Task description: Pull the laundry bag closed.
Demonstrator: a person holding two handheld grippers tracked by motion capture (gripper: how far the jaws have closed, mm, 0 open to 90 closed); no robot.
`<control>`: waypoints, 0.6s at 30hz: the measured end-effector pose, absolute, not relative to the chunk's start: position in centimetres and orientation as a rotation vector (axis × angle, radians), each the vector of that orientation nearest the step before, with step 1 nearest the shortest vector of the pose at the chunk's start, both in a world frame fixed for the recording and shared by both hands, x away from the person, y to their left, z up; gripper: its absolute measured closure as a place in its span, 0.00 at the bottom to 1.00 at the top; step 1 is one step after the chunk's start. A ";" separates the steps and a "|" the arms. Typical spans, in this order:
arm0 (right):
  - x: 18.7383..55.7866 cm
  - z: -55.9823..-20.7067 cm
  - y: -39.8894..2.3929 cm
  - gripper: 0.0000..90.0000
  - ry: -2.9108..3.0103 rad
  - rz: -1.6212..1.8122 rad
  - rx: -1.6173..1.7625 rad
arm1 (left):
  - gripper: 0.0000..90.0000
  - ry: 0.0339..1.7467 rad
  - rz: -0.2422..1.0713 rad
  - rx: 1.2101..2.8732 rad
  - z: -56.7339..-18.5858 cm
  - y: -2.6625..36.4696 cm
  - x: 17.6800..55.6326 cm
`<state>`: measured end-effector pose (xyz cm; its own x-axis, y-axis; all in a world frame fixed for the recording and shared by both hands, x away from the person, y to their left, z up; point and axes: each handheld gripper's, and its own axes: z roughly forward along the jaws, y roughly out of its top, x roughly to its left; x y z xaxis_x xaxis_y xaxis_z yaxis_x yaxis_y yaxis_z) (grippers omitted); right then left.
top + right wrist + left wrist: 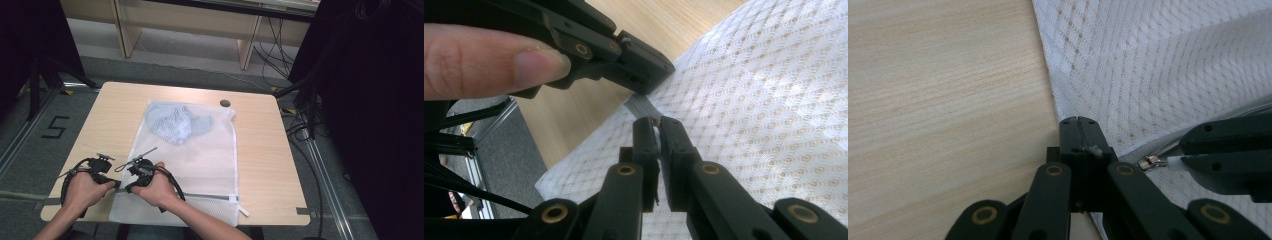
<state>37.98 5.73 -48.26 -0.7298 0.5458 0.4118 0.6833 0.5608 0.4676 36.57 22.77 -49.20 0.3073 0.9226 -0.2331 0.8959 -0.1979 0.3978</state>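
High view shows a white mesh laundry bag (200,150) lying flat on the table (100,115), its zipper (210,196) running along the near edge toward the right. Both grippers sit at its left end. The left gripper (1079,125) is clenched on the bag corner; the right gripper (655,125) pinches the zipper pull (1153,162), touching it.

Soft, even light; near fingers slightly blurred.
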 end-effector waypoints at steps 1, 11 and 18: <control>38.0 -48.3 5.7 0.97 -2.575 -0.914 -1.030 | 1.00 1.612 0.078 2.122 -49.2 22.8 36.6; 38.3 -48.2 5.1 0.97 -2.609 -0.873 -1.017 | 1.00 1.614 0.078 2.124 -49.2 22.8 36.6; 38.2 -48.0 5.0 0.97 -2.589 -0.853 -1.035 | 1.00 1.610 0.076 2.122 -49.2 22.9 36.6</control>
<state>38.23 5.01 -47.97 -0.7260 0.5568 0.4035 0.6876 0.5824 0.4335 36.59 22.86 -49.21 0.3090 0.9217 -0.2343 0.8954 -0.1990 0.3983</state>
